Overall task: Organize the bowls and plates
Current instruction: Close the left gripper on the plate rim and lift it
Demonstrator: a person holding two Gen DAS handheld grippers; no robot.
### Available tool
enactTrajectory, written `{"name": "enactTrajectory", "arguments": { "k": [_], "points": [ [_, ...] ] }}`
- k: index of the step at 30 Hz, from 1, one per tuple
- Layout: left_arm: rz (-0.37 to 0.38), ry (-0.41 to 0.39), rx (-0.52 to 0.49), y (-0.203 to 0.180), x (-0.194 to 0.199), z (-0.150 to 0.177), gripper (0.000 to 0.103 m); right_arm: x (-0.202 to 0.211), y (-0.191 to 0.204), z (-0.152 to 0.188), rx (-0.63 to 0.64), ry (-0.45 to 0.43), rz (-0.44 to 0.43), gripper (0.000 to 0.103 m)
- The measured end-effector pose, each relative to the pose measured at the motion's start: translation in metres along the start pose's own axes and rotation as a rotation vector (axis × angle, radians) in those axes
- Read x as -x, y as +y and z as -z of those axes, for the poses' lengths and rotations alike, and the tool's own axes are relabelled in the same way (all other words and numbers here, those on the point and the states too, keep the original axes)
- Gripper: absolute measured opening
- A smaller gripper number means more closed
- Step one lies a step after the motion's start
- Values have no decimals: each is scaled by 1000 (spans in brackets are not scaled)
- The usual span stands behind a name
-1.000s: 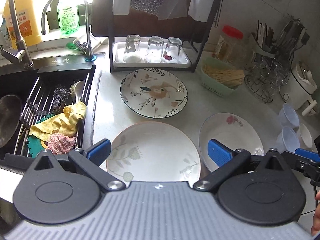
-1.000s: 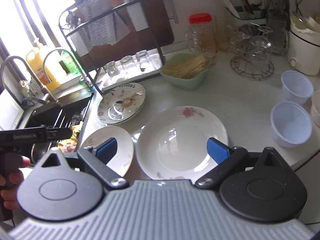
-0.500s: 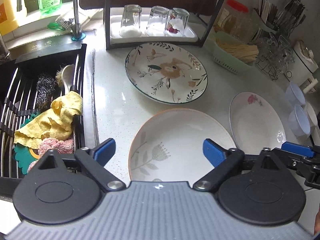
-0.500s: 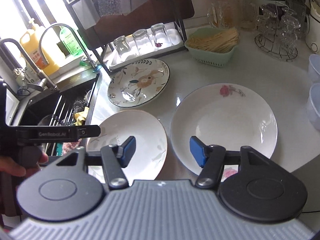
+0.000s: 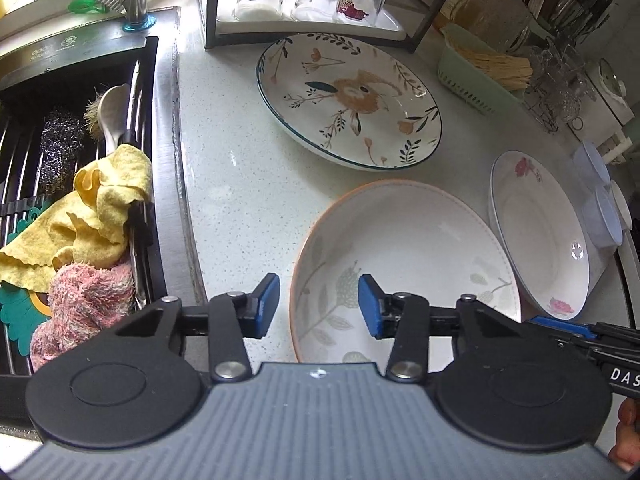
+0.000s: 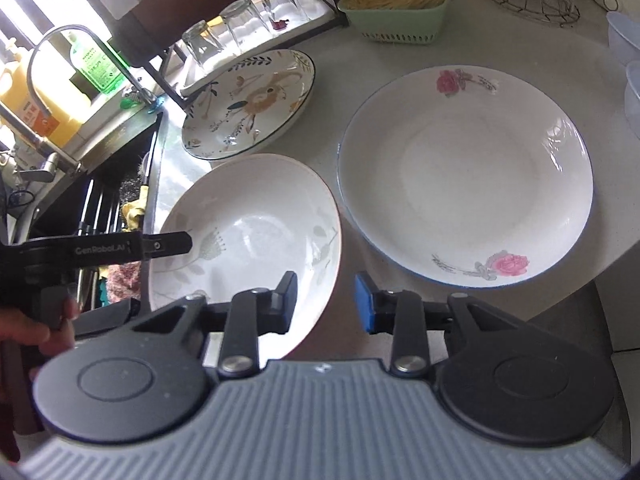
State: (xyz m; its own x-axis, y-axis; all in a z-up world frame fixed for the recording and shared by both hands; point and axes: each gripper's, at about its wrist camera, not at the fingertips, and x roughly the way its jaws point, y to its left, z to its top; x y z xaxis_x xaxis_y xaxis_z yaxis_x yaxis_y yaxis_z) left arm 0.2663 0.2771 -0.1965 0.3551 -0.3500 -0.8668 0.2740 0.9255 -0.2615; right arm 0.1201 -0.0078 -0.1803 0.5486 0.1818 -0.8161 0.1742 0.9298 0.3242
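Speckled white kitchen countertop (image 5: 240,184) beside a dark sink (image 5: 76,80). Three dishes rest on it: a white deep plate with pale grey leaf print and an orange rim (image 5: 404,264), nearest the edge; a white plate with pink roses and a blue rim (image 6: 464,172), just beside it; a white plate with orange floral print and a dark rim (image 5: 348,100), farther back. Left gripper (image 5: 319,306) and right gripper (image 6: 326,302) each straddle the leaf-print plate's rim at opposite sides; their jaws have just been closing, part-spread, pads not pressing.
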Motion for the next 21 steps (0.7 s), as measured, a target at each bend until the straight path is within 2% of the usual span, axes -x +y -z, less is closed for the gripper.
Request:
{"name": "enactTrajectory", "arguments": {
  "k": [2,5,7,9,11,15,21],
  "points": [
    [2,1,-13,0,-4,-1,43,-5,-3,0,-16,6,3,27],
    [6,6,-23,-1,-10,-3,35,-12,-4,-1,-25,2,-1,25],
    [7,9,-23,-1,-13,-4,34,-16,-3,-3,-25,6,5,18],
    [14,14,-3,2,-16,-7,32,-19,-2,-5,-23,19,25,17],
    [29,17,9,5,-18,-9,29,-19,-2,-6,-30,4,6,16],
    [24,24,-24,2,-25,-14,29,-24,1,-9,-7,4,12,16],
    [35,37,-57,1,-30,-23,29,-30,-6,-17,-49,20,-22,16]
  ]
}}
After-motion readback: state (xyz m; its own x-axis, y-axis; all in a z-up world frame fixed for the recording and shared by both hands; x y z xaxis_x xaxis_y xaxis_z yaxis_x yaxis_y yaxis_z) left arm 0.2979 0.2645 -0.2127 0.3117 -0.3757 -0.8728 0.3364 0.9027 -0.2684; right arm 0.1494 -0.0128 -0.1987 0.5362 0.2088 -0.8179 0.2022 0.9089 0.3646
